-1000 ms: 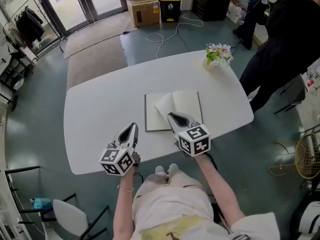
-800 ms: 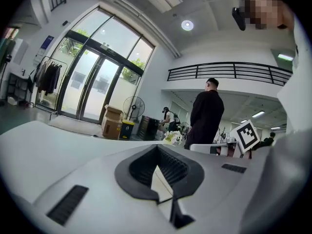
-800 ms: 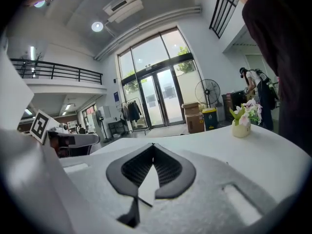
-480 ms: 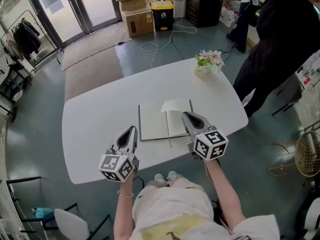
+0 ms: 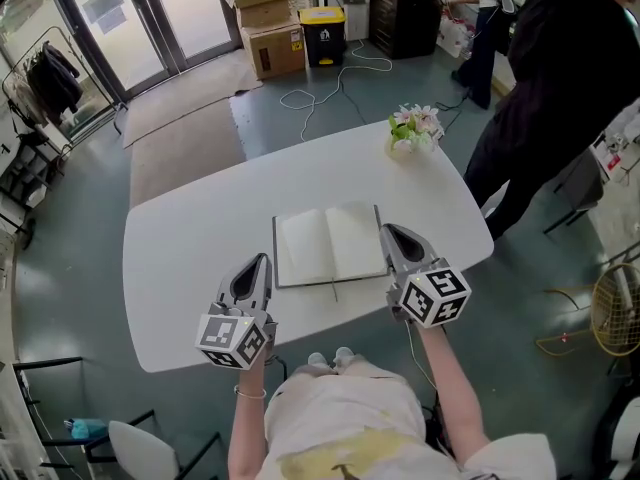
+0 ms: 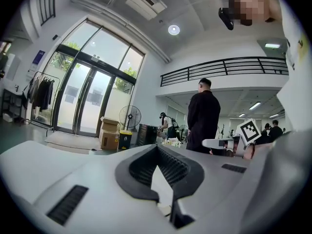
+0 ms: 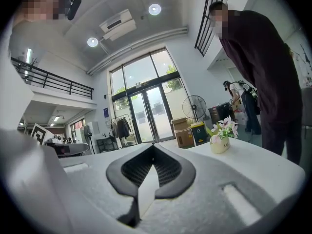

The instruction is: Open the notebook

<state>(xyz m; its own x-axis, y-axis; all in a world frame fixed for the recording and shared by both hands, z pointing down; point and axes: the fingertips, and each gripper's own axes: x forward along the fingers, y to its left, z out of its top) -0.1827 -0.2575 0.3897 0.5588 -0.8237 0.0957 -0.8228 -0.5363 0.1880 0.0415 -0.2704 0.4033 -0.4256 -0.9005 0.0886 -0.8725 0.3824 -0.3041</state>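
Note:
The notebook [image 5: 330,245] lies open and flat on the white table [image 5: 190,238], blank pages up, a thin ribbon hanging over its near edge. My right gripper [image 5: 389,229] hovers just off the notebook's right edge, level, shut, with nothing between its pads [image 7: 146,167]. Off the notebook's near left corner, over the table's front part, my left gripper [image 5: 261,259] is also level and looks shut and empty. Neither gripper touches the notebook. The notebook is hidden in both gripper views behind the jaws.
A small pot of flowers [image 5: 411,131] stands at the table's far right corner, also the pot [image 7: 220,139] in the right gripper view. A person in black [image 5: 560,78] stands beside the table's right end. Cardboard boxes [image 5: 272,28], a yellow bin and cables lie beyond.
The page curled up at my right gripper's tip has dropped flat, so the notebook lies fully open. My right gripper has drawn off to the right. The left one has risen a little.

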